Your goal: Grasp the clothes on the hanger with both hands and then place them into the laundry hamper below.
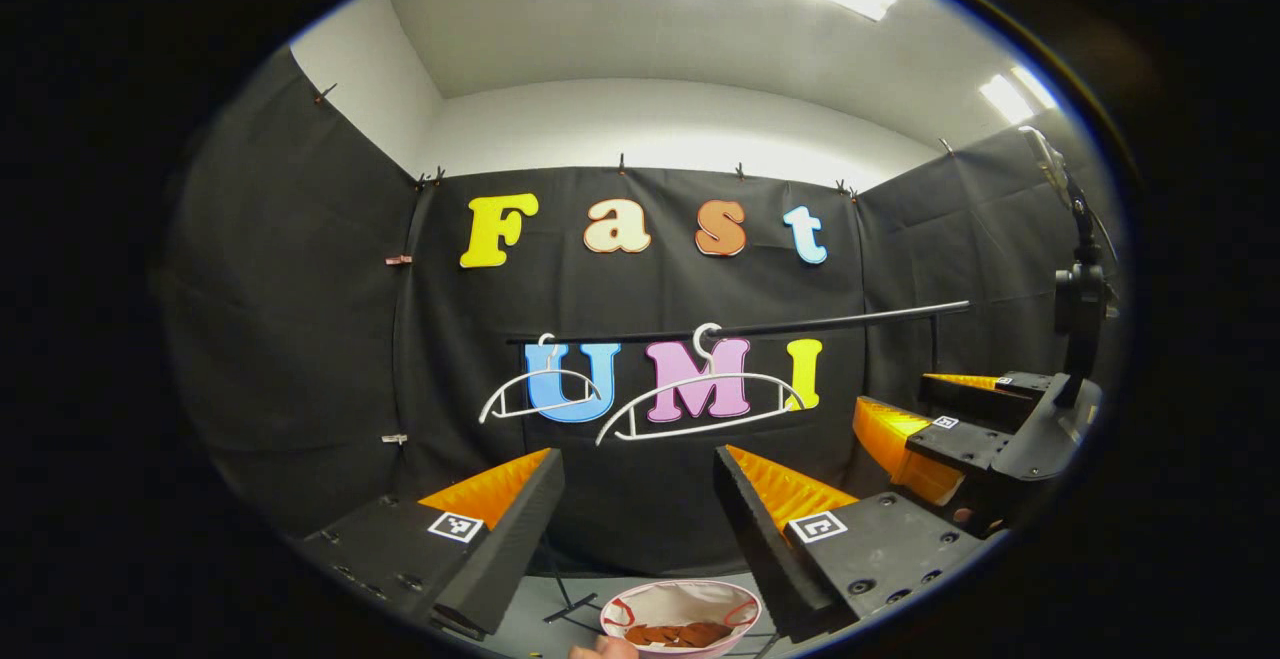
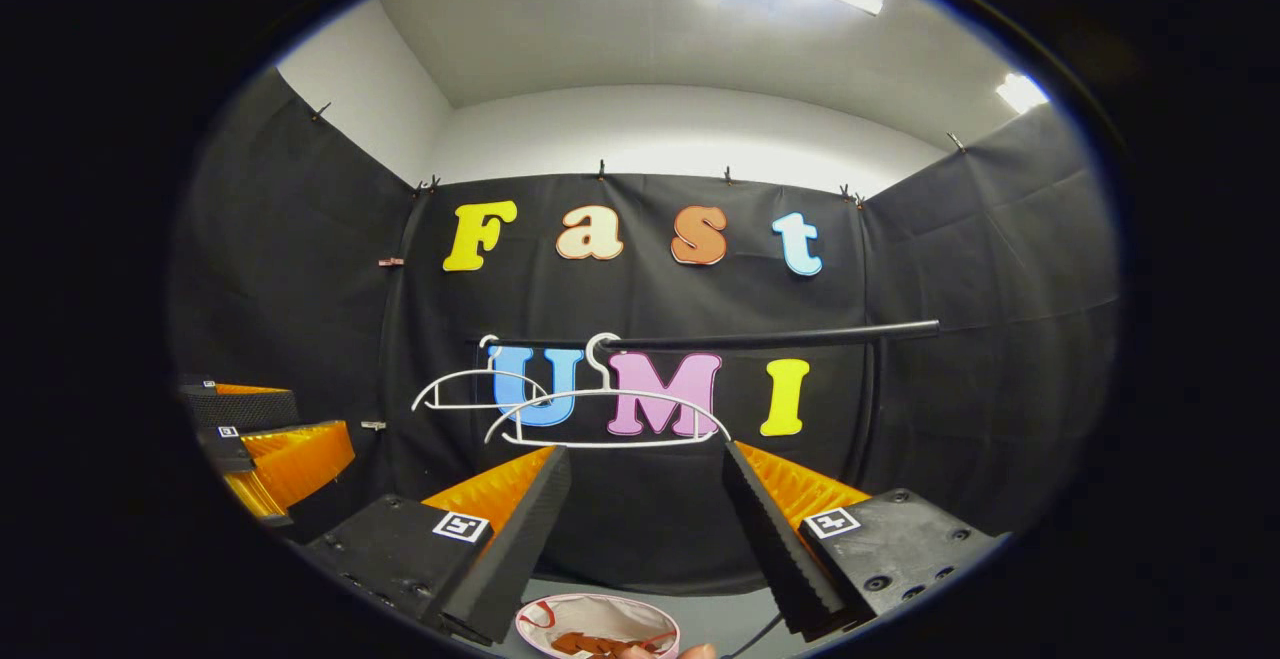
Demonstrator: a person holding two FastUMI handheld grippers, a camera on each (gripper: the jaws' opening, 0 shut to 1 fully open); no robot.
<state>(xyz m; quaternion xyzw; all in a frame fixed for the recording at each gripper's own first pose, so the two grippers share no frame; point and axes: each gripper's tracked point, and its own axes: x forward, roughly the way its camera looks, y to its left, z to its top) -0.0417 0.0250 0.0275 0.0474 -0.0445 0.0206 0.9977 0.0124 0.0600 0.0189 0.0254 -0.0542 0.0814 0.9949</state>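
Two bare white hangers hang on the black rail (image 1: 830, 322): a near one (image 1: 690, 381) and a farther one (image 1: 545, 373). Below stands the white laundry hamper (image 1: 680, 594) with brown clothes (image 1: 680, 634) lying inside. My left gripper (image 1: 638, 454) is open and holds nothing, level with the hangers' lower edge. In the right gripper view the same rail (image 2: 780, 337), near hanger (image 2: 605, 392), far hanger (image 2: 470, 374), hamper (image 2: 600, 607) and brown clothes (image 2: 590, 642) appear. My right gripper (image 2: 645, 451) is open too, and is also visible to the right (image 1: 950, 424). The left gripper shows at the left (image 2: 265, 444).
A thin black stand leg (image 1: 560, 589) reaches the grey floor beside the hamper. A person's fingertip (image 1: 600, 649) pokes in at the hamper's near rim, as does another fingertip (image 2: 690, 651). A black post with a mount (image 1: 1080, 299) rises above the right gripper. Black cloth walls close the booth.
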